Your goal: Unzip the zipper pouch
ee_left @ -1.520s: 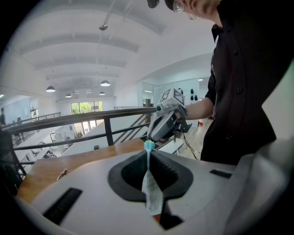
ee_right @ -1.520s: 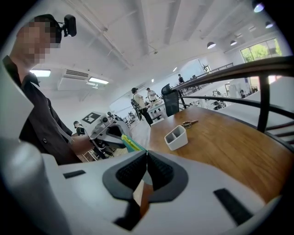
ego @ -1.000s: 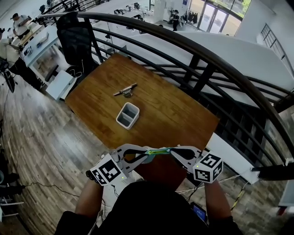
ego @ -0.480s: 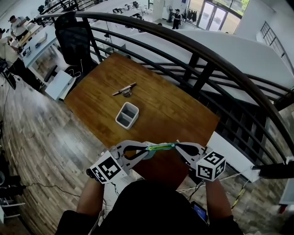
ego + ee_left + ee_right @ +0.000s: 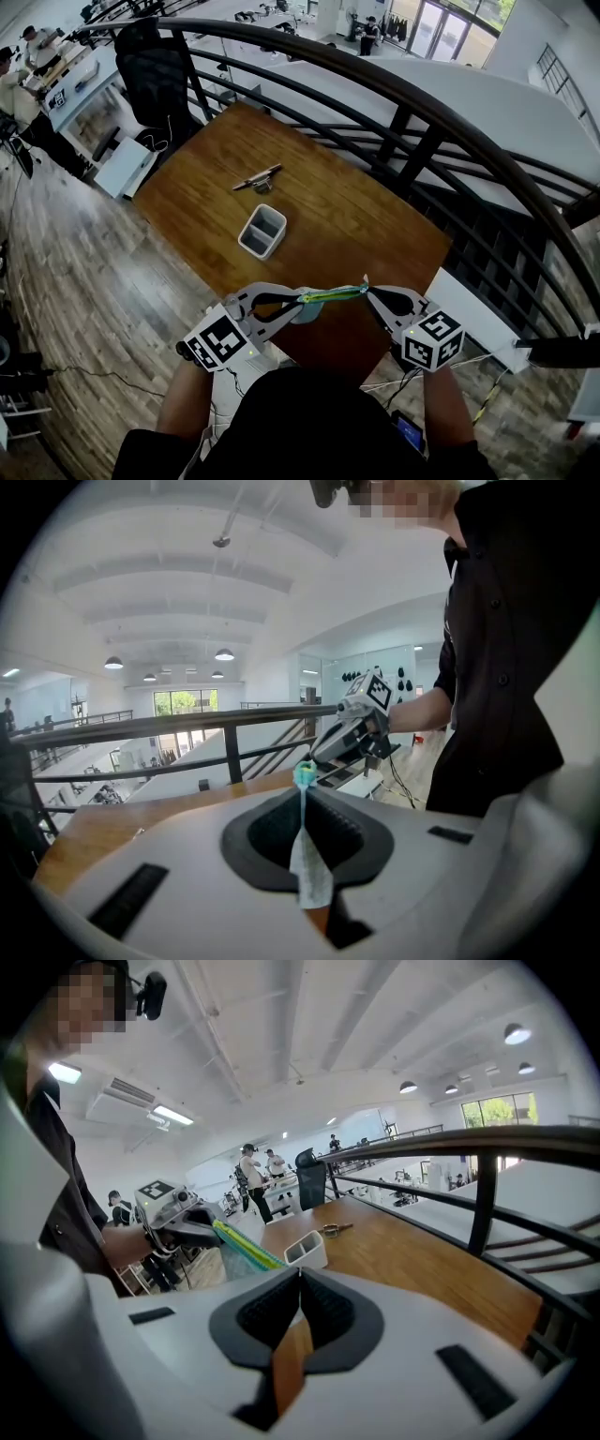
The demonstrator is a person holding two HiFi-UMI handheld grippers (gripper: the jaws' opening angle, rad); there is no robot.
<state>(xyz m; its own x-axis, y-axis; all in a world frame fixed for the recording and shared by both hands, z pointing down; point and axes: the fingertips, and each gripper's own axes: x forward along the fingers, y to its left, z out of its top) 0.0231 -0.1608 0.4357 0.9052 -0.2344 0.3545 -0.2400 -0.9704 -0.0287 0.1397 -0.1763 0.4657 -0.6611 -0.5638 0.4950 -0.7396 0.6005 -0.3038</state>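
A green and yellow zipper pouch [image 5: 334, 295] hangs stretched in the air between my two grippers, over the near edge of the wooden table [image 5: 375, 225]. My left gripper [image 5: 302, 303] is shut on the pouch's left end; its pale fabric [image 5: 304, 855] shows pinched between the pads. My right gripper [image 5: 367, 288] is shut at the pouch's right end, where the zipper runs; the pull itself is hidden between the pads. In the right gripper view the pouch [image 5: 246, 1251] runs from the jaw tips to the left gripper [image 5: 178, 1224].
A white two-compartment holder [image 5: 262, 232] stands mid-table, and a small metal item [image 5: 257, 178] lies beyond it. A black railing [image 5: 422, 141] curves round the table's far side. An office chair [image 5: 155, 70] is at the far left, with people at desks further off.
My right gripper has moved right and slightly up, away from the left one, and the span of pouch between them has grown longer. The left gripper has stayed put.
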